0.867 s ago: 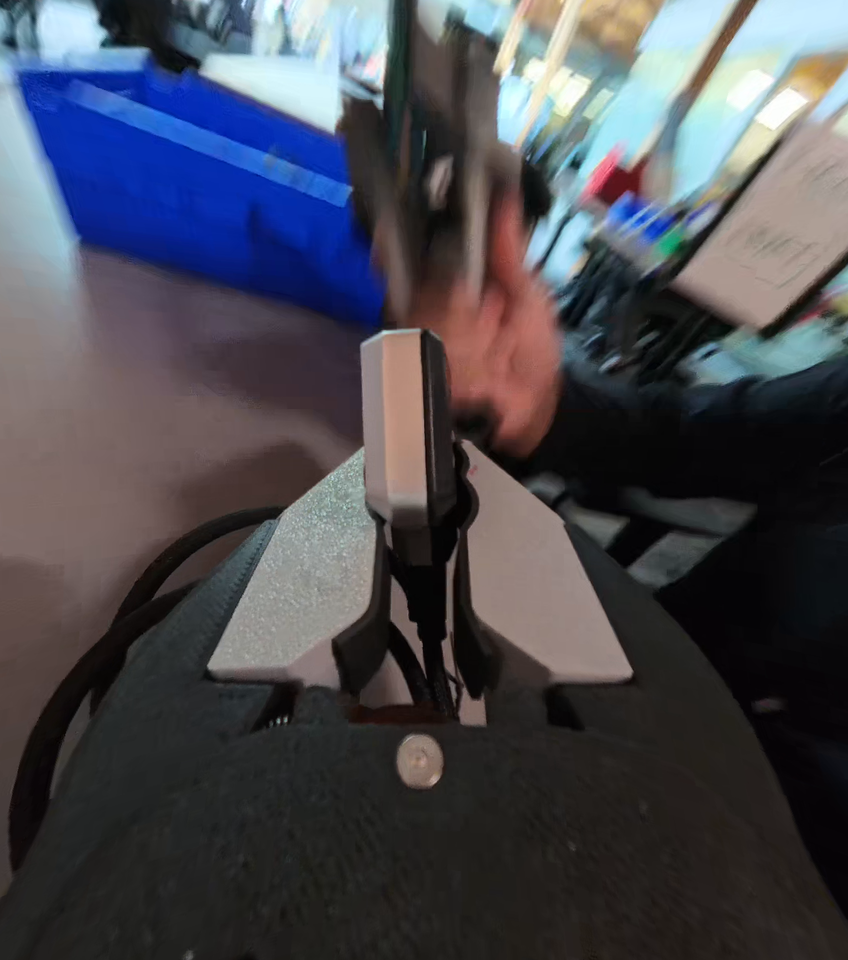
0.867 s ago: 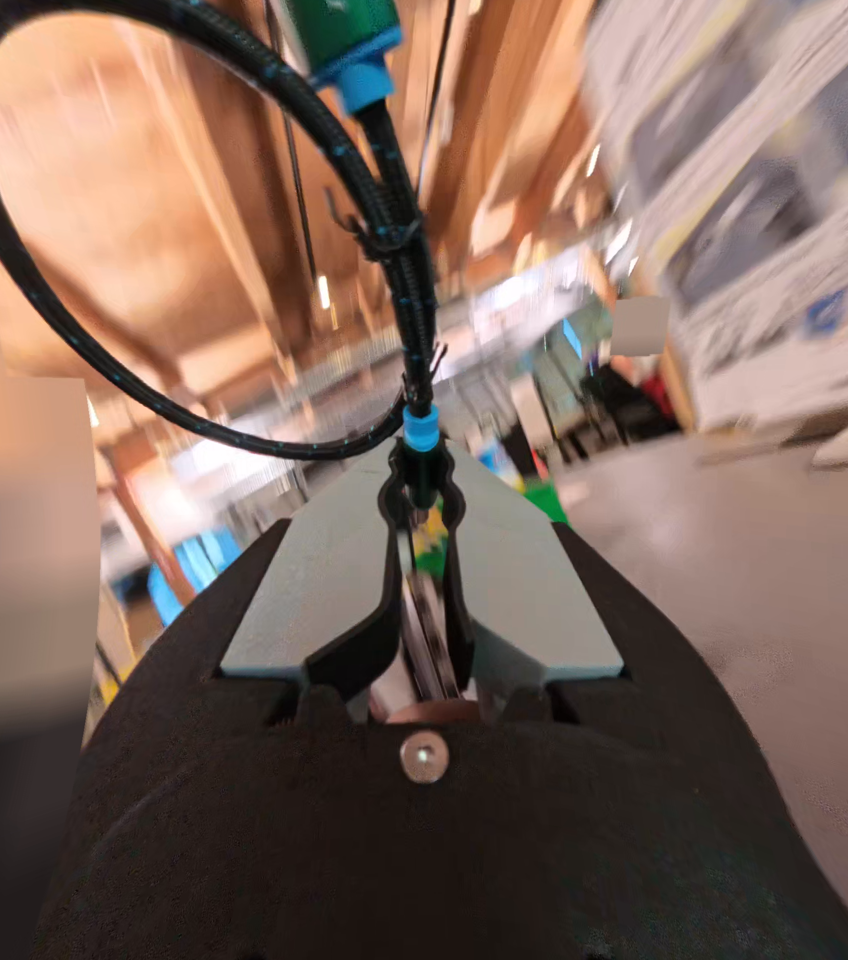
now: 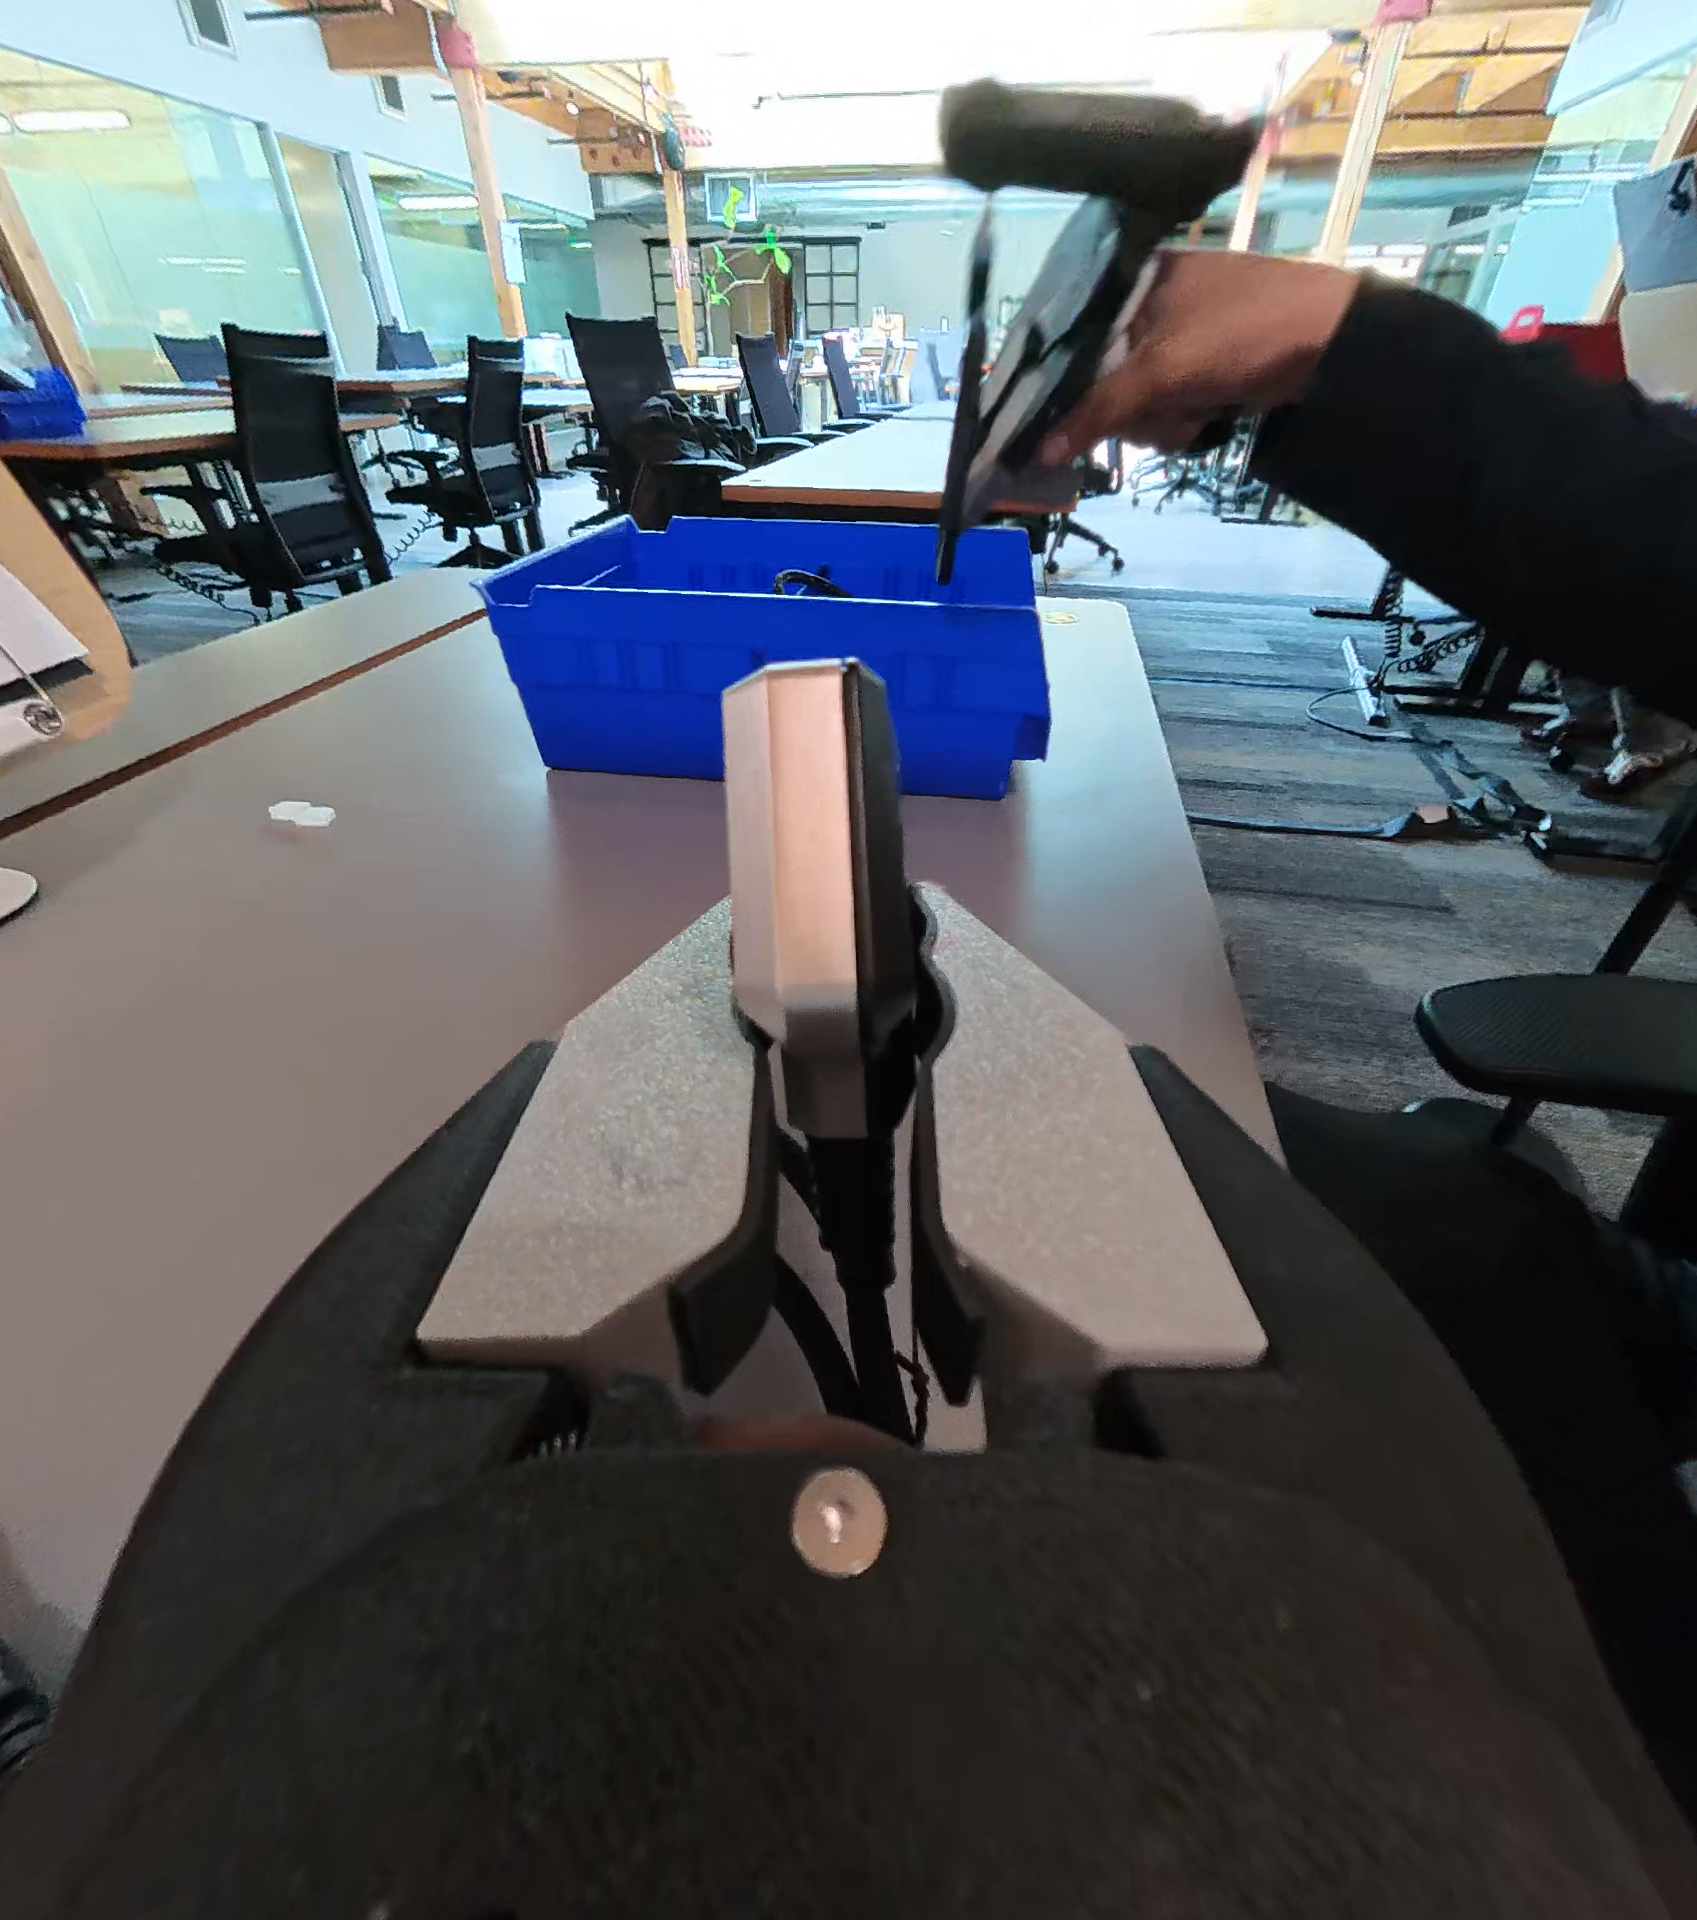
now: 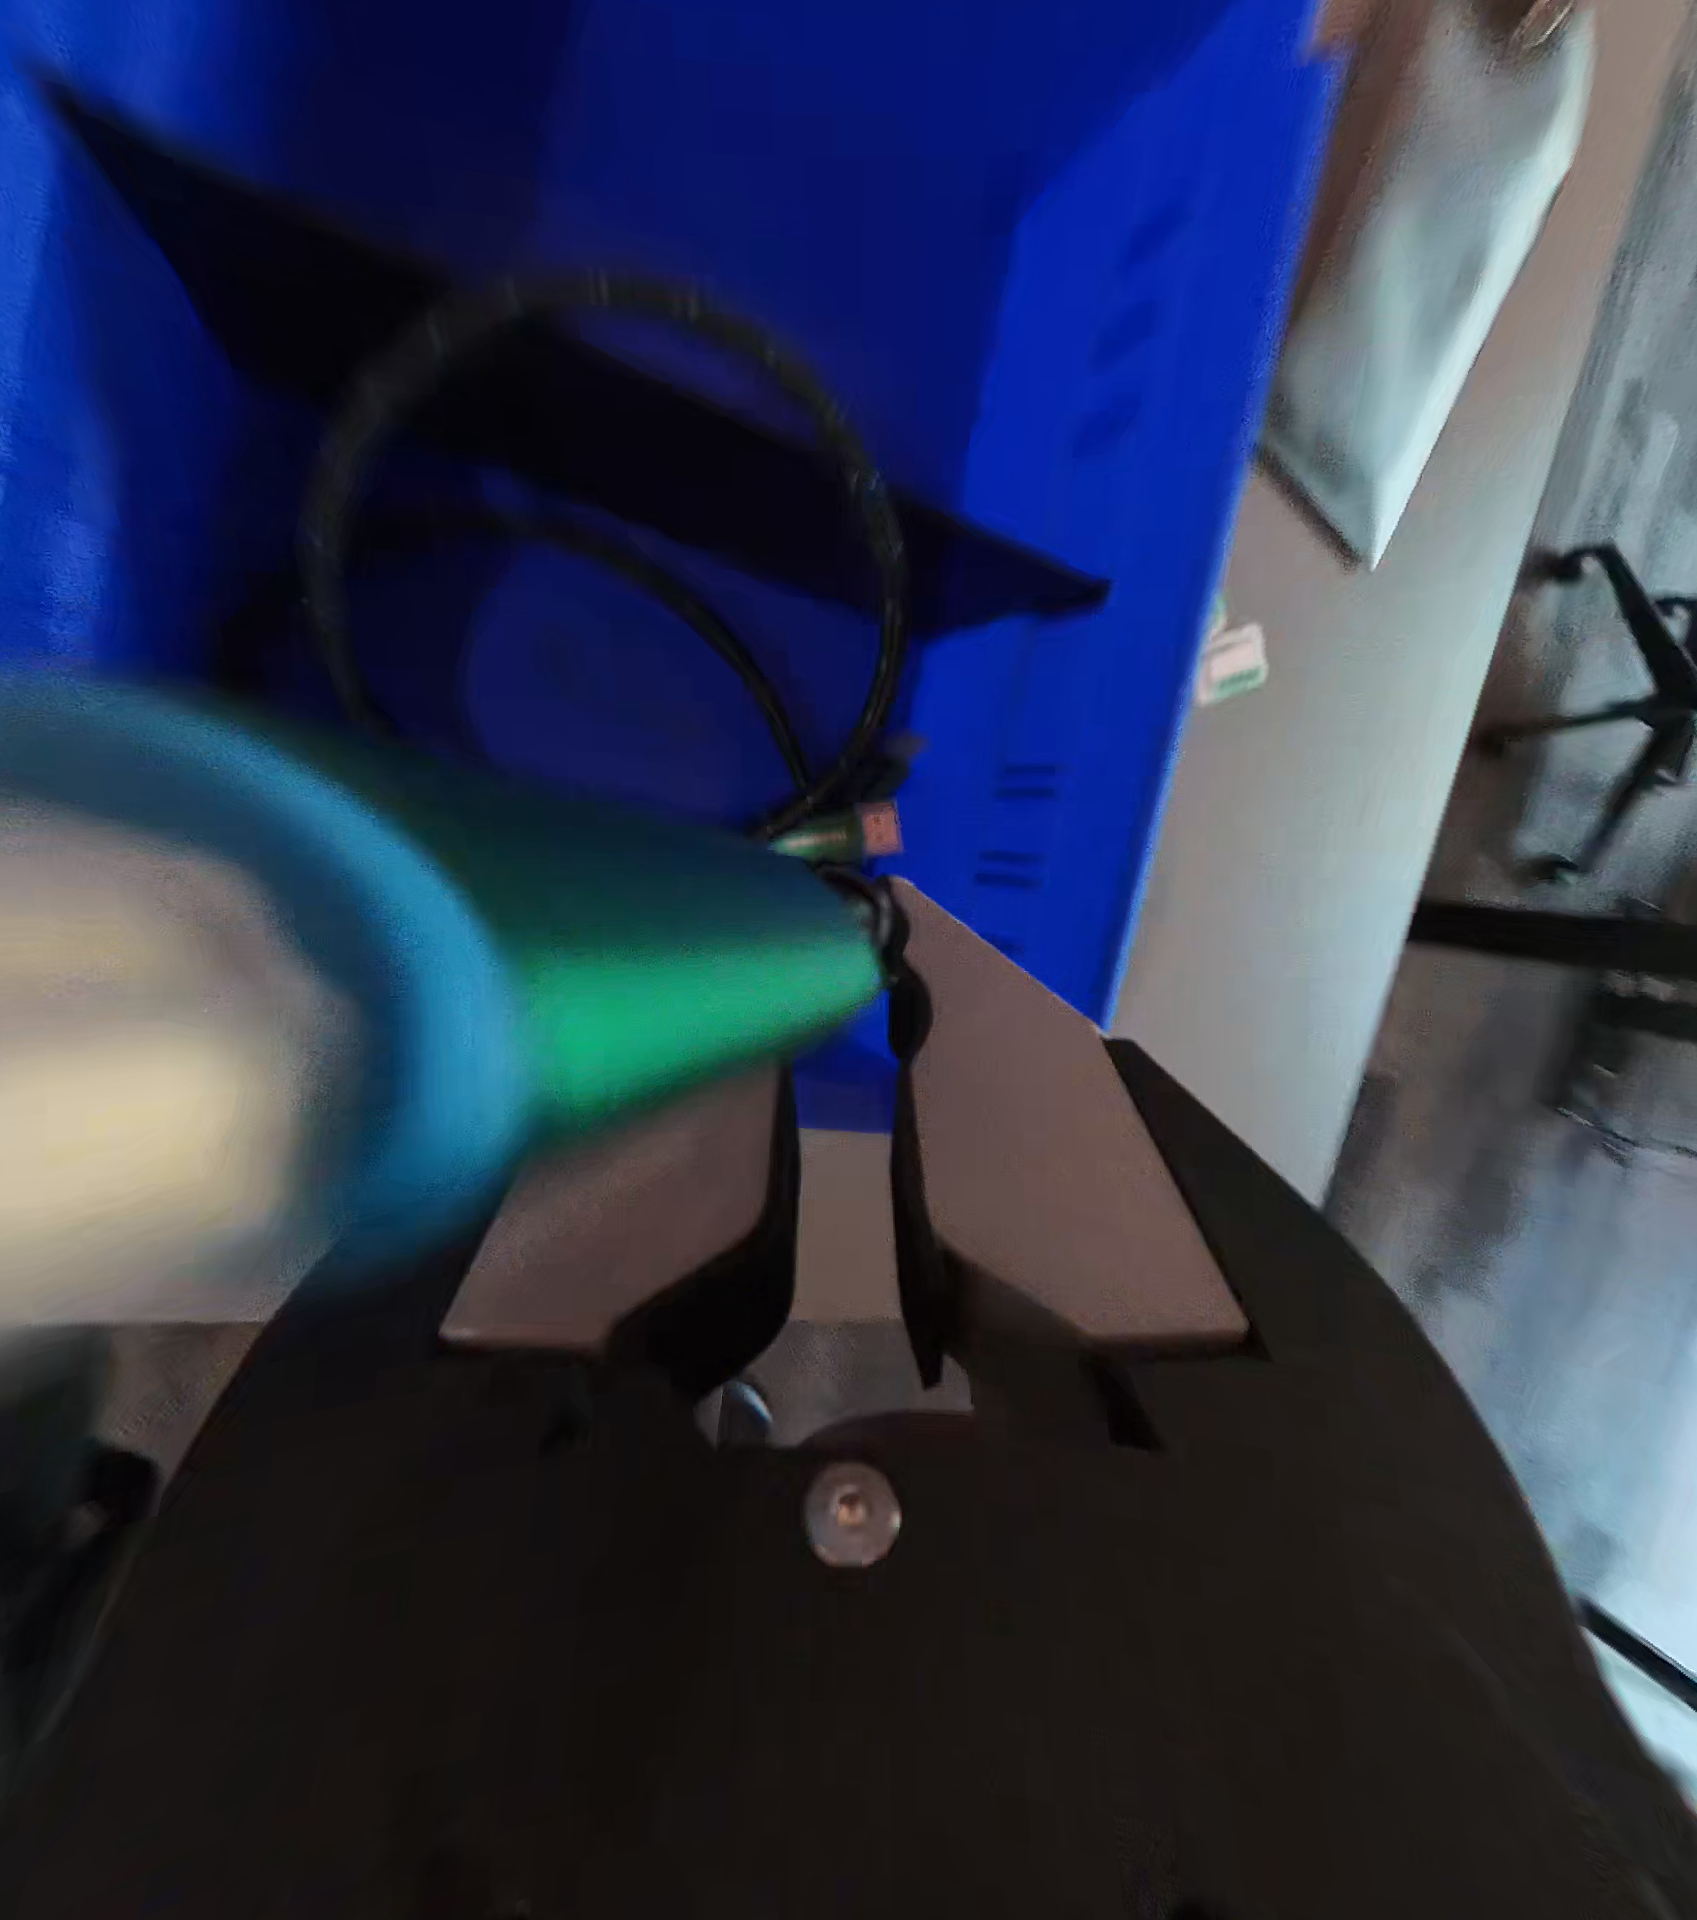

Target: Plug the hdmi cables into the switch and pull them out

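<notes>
A: Left gripper (image 3: 839, 997)?
B: Clenched on the switch (image 3: 802, 842), a grey and black box standing upright over the tabletop (image 3: 304, 987), black cord trailing back between the fingers.
A: Right gripper (image 4: 849, 935)?
B: Over the blue bin (image 3: 782, 665), clamped on the hdmi cable (image 4: 615, 499). Green plug (image 4: 678, 987) beside the tips, heavily blurred; black loop hangs into the bin.

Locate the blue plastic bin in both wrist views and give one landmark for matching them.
Left wrist view: the blue plastic bin stands on the table, centre, beyond the left gripper.
Right wrist view: the bin's inside fills the upper left.
Shared landmark: the right gripper, tip over the bin.
</notes>
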Motion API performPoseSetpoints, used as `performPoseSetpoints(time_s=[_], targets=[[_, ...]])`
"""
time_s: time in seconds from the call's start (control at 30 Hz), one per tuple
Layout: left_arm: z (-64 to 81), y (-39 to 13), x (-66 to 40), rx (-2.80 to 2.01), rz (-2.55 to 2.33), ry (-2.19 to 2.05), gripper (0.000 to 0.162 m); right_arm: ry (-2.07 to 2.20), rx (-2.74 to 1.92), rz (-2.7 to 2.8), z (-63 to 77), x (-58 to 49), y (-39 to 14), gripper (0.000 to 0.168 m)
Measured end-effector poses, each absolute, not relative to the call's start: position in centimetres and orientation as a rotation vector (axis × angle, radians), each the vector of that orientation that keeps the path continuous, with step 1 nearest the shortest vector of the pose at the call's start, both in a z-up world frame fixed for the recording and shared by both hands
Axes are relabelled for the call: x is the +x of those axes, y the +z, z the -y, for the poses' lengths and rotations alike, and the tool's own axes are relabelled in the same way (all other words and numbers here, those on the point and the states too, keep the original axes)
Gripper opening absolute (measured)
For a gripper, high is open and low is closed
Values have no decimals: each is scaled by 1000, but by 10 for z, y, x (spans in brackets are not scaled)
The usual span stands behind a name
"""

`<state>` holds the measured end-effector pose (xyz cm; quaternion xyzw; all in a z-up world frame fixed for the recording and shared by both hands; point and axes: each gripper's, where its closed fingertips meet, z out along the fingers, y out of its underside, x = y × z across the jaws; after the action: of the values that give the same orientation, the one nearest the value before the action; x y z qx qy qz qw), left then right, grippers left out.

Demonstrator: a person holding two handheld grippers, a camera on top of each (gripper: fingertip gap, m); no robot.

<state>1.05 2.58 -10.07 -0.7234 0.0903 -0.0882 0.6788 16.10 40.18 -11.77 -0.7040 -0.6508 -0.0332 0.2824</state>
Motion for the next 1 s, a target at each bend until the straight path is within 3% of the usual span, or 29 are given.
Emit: performPoseSetpoints(time_s=[0.13, 0.3, 0.47, 0.63, 0.8, 0.9, 1.0], targets=[[-27, -107, 11, -1649, -232, -145, 21, -742, -1926, 1903, -432, 196, -165, 22], [-28, -106, 1, -1645, -167, -162, 21, -816, -1871, 1827, -445, 204, -113, 26], [-23, -95, 12, -1587, -221, -213, 20, -180, -1757, 1857, -363, 150, -69, 29], [-19, -97, 36, -1582, -343, -297, 21, 811, -1290, 2364, -133, 95, -76, 52], [-15, -106, 53, -1603, -451, -323, 20, 1054, -994, 2437, -22, 59, -91, 53], [-14, -107, 59, -1604, -481, -331, 20, 1091, -934, 2474, 5, 45, -107, 37], [-14, -110, 56, -1622, -473, -317, 20, 1162, -943, 2478, 7, 41, -108, 36]])
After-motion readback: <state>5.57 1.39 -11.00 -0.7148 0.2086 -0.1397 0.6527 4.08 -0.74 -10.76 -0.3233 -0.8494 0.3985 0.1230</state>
